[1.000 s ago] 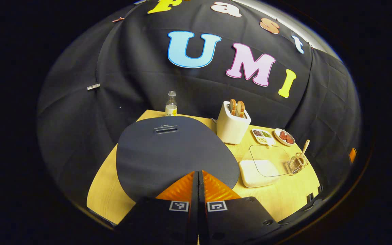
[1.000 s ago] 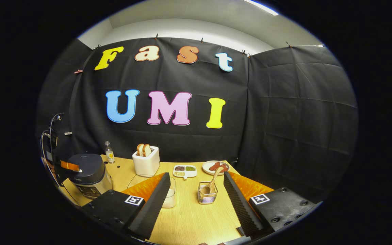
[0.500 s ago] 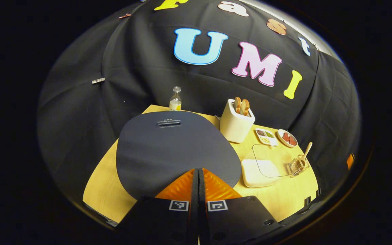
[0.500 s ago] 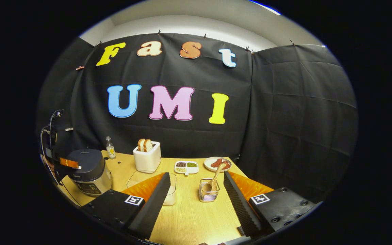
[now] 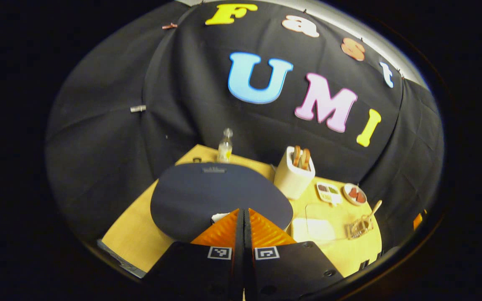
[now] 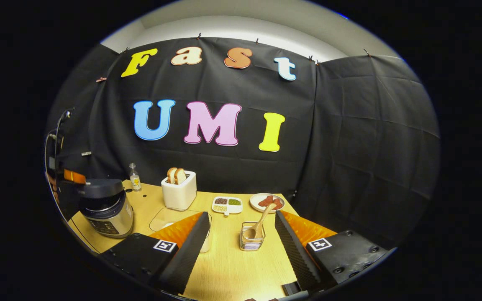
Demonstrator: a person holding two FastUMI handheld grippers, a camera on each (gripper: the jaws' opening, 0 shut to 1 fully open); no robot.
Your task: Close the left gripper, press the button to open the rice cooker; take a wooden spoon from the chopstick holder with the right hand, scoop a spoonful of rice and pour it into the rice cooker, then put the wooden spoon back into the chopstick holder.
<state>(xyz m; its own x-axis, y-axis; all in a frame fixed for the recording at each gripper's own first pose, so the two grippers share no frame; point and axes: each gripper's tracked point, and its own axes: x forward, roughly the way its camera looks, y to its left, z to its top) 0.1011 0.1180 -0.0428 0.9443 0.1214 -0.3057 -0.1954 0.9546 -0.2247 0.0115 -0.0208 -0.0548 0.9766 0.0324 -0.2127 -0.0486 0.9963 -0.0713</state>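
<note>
A staged kitchen booth: black cloth walls point(image 6: 349, 138) around a wooden table point(image 6: 232, 267) bearing a toaster point(image 6: 179, 193) and rice cooker point(image 6: 106, 207).

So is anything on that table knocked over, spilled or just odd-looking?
Nothing stands out. The rice cooker, toaster and bottle stand upright, and the wooden spoon leans in its chopstick holder. No spills show.

Each gripper body is a black housing fitted with round screws and one square black-and-white fiducial marker per finger base. On the left gripper point(image 5: 243, 217), the two markers sit side by side either side of the centre seam, and both fingers carry ribbed outer faces. On the right gripper point(image 6: 241, 234), the inner pads point(image 6: 293, 246) show a fine ridged texture, with one marker behind each finger.
</note>
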